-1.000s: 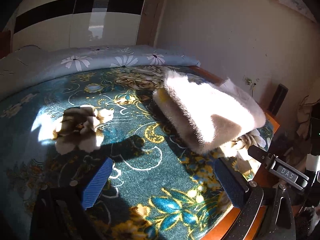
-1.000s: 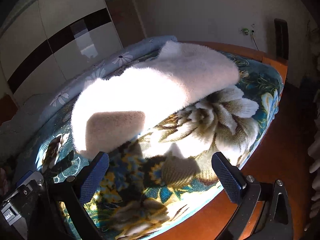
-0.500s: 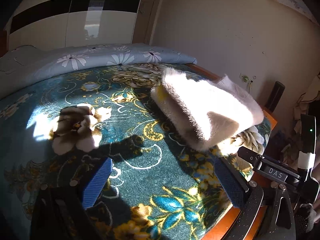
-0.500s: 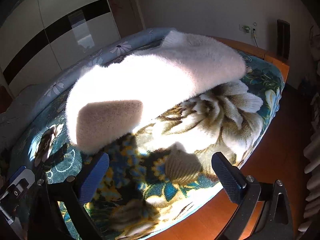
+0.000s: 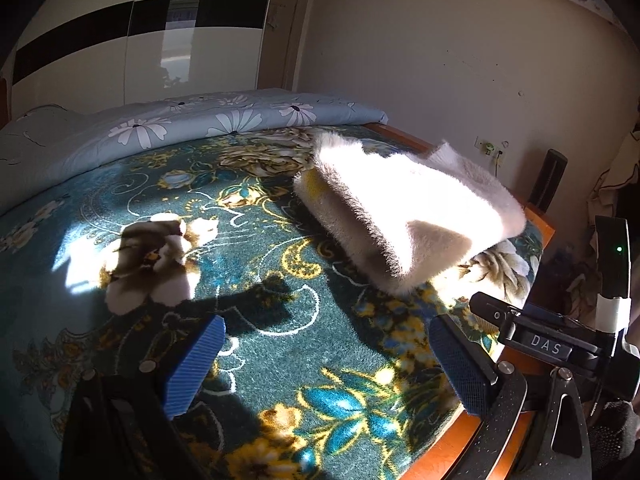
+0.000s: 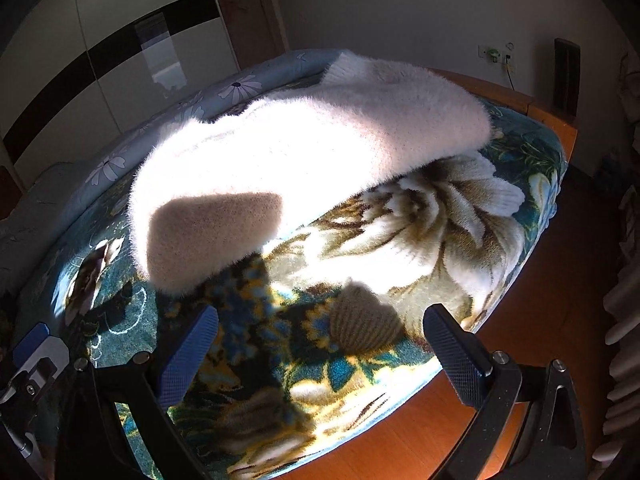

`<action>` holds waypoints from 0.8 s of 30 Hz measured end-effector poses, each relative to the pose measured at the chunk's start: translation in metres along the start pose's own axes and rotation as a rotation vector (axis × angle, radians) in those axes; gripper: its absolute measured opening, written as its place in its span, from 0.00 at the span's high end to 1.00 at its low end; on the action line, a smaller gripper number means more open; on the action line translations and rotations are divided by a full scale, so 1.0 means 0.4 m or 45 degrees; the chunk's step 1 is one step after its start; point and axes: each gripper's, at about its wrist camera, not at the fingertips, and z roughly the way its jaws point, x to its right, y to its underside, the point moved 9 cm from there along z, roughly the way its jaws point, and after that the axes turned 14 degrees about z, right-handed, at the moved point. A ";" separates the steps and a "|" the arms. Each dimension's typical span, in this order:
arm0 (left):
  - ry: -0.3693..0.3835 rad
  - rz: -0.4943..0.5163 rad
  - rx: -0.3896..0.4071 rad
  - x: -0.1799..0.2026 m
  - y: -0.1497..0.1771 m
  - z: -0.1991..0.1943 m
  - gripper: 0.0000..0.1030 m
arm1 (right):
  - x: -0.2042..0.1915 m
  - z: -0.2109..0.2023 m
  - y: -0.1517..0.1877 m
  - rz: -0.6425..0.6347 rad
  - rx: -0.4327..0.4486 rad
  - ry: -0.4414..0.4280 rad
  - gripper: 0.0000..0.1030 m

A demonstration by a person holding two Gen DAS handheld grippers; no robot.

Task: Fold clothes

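A folded white fluffy garment (image 5: 404, 216) lies on the teal floral blanket (image 5: 248, 288) near the bed's far right corner. It fills the upper middle of the right wrist view (image 6: 304, 160), lit by sun. My left gripper (image 5: 324, 360) is open and empty, hovering over the blanket a short way in front of the garment. My right gripper (image 6: 320, 352) is open and empty, above the blanket just in front of the garment's near edge. The right gripper's body (image 5: 560, 344) shows at the right edge of the left wrist view.
A light blue flowered quilt (image 5: 168, 128) lies folded along the far side of the bed. The orange wooden bed frame (image 6: 532, 108) rims the mattress; beyond it is wooden floor (image 6: 560, 288). A white wardrobe (image 5: 120, 52) and a wall socket (image 6: 494, 53) stand behind.
Both grippers have drawn back and risen slightly from the garment, staying open. The garment has not moved.
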 end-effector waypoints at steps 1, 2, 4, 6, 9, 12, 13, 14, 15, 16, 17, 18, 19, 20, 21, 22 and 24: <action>-0.004 -0.003 -0.008 0.001 0.002 0.001 0.00 | 0.000 0.000 0.000 0.000 0.000 0.000 0.00; -0.004 -0.008 -0.014 0.001 0.005 0.003 0.00 | 0.001 -0.001 0.002 -0.001 -0.001 0.001 0.00; 0.006 -0.015 -0.016 0.003 0.007 0.002 0.00 | 0.003 -0.003 0.004 -0.004 -0.003 0.002 0.00; 0.011 -0.014 -0.011 0.004 0.008 -0.001 0.00 | 0.004 -0.004 0.004 -0.006 -0.002 0.006 0.00; 0.012 -0.010 -0.006 0.004 0.007 -0.004 0.00 | 0.006 -0.002 0.007 -0.001 -0.009 0.004 0.00; 0.014 -0.016 -0.006 0.003 0.007 -0.004 0.00 | 0.004 0.001 0.012 -0.008 -0.016 0.006 0.00; 0.015 -0.018 -0.009 0.003 0.008 -0.003 0.00 | 0.003 0.002 0.013 -0.010 -0.018 0.006 0.00; 0.016 -0.021 -0.010 0.002 0.009 -0.003 0.00 | 0.002 0.002 0.013 -0.010 -0.017 0.005 0.00; 0.015 -0.024 -0.011 0.001 0.011 -0.003 0.00 | 0.001 0.002 0.013 -0.011 -0.015 0.004 0.00; 0.016 -0.026 -0.014 0.000 0.012 -0.002 0.00 | 0.000 0.000 0.012 -0.013 -0.012 0.004 0.00; 0.018 -0.028 -0.016 0.000 0.013 -0.001 0.00 | -0.001 -0.001 0.011 -0.015 -0.010 0.005 0.00; 0.019 -0.028 -0.018 0.001 0.014 0.000 0.00 | -0.002 -0.001 0.011 -0.019 -0.010 0.005 0.00; 0.020 -0.028 -0.019 0.002 0.014 0.001 0.00 | -0.002 -0.002 0.011 -0.021 -0.009 0.006 0.00; 0.021 -0.027 -0.019 0.002 0.015 0.001 0.00 | -0.003 -0.002 0.010 -0.023 -0.009 0.006 0.00; 0.022 -0.025 -0.020 0.003 0.016 0.002 0.00 | -0.002 -0.002 0.010 -0.022 -0.009 0.006 0.00; 0.022 -0.025 -0.022 0.004 0.016 0.002 0.00 | -0.001 -0.002 0.011 -0.021 -0.011 0.007 0.00; 0.024 -0.025 -0.026 0.004 0.019 0.003 0.00 | 0.001 -0.001 0.012 -0.021 -0.014 0.012 0.00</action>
